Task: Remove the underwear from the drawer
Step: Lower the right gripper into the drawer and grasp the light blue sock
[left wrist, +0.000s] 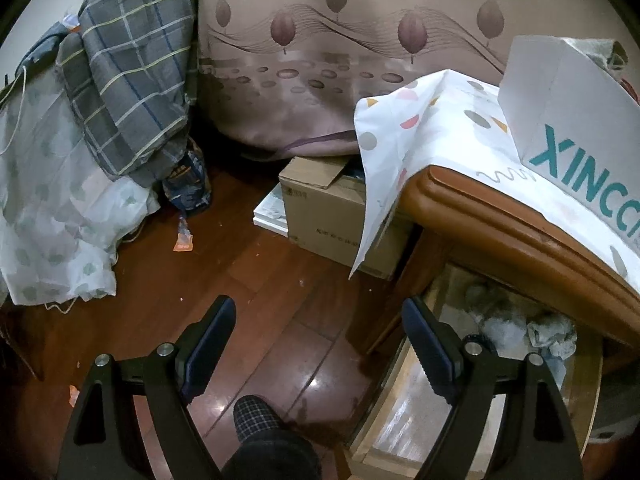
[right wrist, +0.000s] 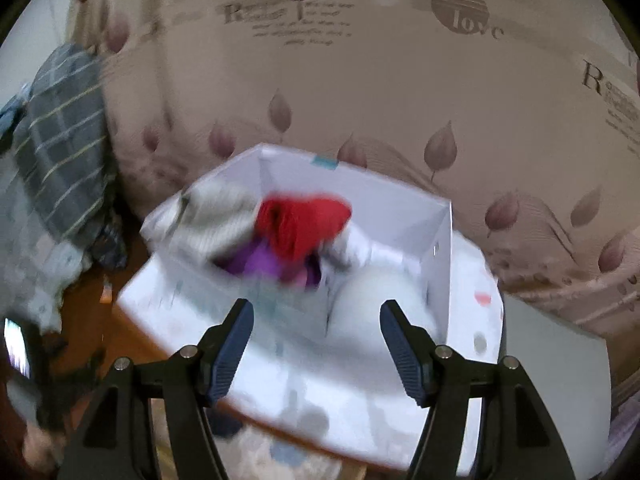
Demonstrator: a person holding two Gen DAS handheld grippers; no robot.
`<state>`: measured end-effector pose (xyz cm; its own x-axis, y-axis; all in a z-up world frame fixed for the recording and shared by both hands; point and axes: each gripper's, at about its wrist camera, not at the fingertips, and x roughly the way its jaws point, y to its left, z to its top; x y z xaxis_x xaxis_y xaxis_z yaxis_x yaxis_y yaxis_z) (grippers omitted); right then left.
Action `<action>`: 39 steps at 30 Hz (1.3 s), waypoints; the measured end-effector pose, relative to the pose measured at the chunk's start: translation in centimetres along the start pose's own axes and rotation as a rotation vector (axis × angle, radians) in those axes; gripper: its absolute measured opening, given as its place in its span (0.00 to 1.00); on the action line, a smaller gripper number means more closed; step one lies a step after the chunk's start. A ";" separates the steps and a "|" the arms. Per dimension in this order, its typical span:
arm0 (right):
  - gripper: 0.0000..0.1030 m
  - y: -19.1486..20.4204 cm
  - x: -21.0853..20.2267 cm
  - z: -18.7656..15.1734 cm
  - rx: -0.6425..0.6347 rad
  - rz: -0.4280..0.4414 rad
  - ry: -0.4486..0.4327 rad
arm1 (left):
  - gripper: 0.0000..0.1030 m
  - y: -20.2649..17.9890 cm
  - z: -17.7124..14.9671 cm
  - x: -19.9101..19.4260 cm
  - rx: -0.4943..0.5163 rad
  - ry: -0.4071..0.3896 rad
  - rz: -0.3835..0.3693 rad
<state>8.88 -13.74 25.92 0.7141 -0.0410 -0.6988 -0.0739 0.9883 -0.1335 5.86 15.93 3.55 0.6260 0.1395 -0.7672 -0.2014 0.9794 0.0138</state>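
Note:
In the left wrist view the wooden cabinet's drawer (left wrist: 404,412) stands pulled out at lower right, with grey-white crumpled underwear (left wrist: 516,324) inside under the cabinet top. My left gripper (left wrist: 318,328) is open and empty, above the floor just left of the drawer. In the blurred right wrist view my right gripper (right wrist: 316,326) is open and empty in front of a white box (right wrist: 404,208) on the cabinet top. The box holds a red garment (right wrist: 304,220), a purple one (right wrist: 264,262) and grey-white cloth (right wrist: 220,216).
A spotted white cloth (left wrist: 420,128) covers the cabinet top under the white box (left wrist: 560,92). A cardboard box (left wrist: 324,212) sits on the wooden floor beside the cabinet. Plaid bedding (left wrist: 132,72) hangs at left. A leaf-patterned bedspread (left wrist: 320,60) fills the background. My slippered foot (left wrist: 256,420) is below.

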 end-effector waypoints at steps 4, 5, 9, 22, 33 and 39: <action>0.65 1.2 -0.9 -6.4 -0.053 0.010 0.073 | 0.80 -0.2 0.1 -0.2 0.014 -0.012 0.006; 0.65 1.5 -0.8 -8.2 -0.066 0.012 0.100 | 0.80 -0.2 0.1 -0.2 0.011 -0.011 0.007; 0.65 2.5 2.1 -14.0 -0.036 0.043 0.251 | 0.80 0.0 0.1 0.0 -0.009 0.002 0.003; 0.65 3.4 13.8 -20.3 0.187 0.054 0.516 | 0.80 0.8 0.2 0.5 -0.049 0.025 -0.024; 0.62 1.5 17.5 -23.7 0.690 -0.006 0.640 | 0.81 1.1 0.2 0.4 -0.067 0.035 -0.058; 0.62 1.5 18.1 -24.4 0.788 -0.076 0.622 | 0.80 1.6 0.2 0.4 -0.095 0.039 -0.073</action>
<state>4.71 -16.62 -4.05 0.1910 0.0444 -0.9806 0.5989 0.7862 0.1522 5.96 17.54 3.40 0.6122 0.0606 -0.7883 -0.2275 0.9684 -0.1022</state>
